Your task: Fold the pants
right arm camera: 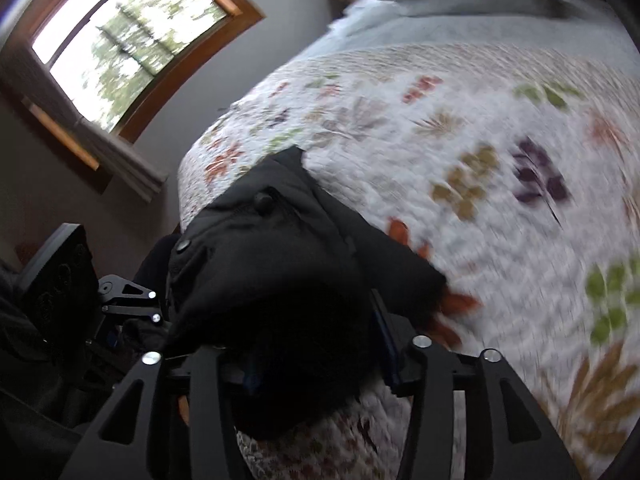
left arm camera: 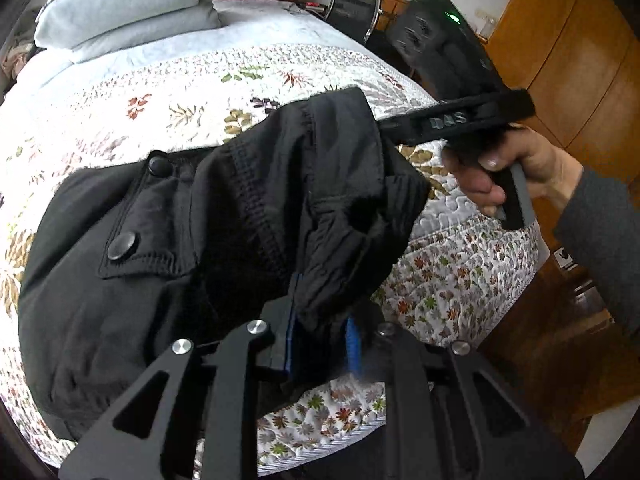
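Jaws of the left gripper (left arm camera: 320, 340) are clamped on a bunched edge of the black pants (left arm camera: 160, 248), blue pads pressing the cloth. Jaws of the right gripper (right arm camera: 316, 364) pinch another fold of the pants (right arm camera: 280, 280), lifted off the bed (right arm camera: 480, 160). The rest of the pants lies on the flowered quilt (left arm camera: 160, 92), 2 snaps showing. Farther back sit pillows (left arm camera: 132, 8) and a window (right arm camera: 132, 40).
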Motion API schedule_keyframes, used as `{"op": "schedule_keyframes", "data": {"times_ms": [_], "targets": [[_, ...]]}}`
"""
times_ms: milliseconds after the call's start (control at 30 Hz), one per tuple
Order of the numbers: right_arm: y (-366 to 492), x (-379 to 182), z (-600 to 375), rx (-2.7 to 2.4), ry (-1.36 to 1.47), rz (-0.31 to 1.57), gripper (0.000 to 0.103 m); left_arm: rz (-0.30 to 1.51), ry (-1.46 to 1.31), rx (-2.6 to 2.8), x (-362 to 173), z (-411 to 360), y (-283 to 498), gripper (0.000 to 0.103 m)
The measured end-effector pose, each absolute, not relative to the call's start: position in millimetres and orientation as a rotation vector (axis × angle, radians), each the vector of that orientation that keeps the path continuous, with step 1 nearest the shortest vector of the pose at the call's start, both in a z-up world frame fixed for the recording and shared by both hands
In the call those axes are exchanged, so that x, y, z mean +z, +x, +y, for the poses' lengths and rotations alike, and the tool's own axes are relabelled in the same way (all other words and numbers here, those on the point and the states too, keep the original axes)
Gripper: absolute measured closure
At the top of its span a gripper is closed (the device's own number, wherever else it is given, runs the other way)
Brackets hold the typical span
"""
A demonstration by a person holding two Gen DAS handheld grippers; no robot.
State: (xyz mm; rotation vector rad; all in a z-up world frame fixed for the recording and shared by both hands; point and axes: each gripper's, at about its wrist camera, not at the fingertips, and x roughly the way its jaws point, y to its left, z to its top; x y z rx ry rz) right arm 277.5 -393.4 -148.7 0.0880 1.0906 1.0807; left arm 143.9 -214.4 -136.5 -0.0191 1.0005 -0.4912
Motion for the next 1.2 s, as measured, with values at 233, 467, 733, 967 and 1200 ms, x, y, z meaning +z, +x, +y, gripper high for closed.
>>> {"op": "schedule_keyframes", "data": {"times_ms": [233, 467, 733, 967, 1200], "targets": [[241, -163, -456, 0.947, 0.495, 1.107, 0.026, 1.041, -0.082, -0.534, -150, -206, 146, 0.077], [190, -176, -450, 0.881, 0.750, 1.078, 0.018, 1.012, -0.193, -0.682, -135, -192, 125, 0.020], [159, -180, -426, 0.733, 0.637, 1.139, 0.018, 0.869, -0.179, -0.613, -91, -131, 132, 0.013], [150, -189, -406, 0.678, 0.495, 1.171, 0.036, 0.978, -0.169, -0.412, -125, -72, 179, 0.013], [140, -184, -417, 0.635, 0.495, 1.154, 0.035, 1.033, -0.159, -0.360, -157, -54, 193, 0.013]]}}
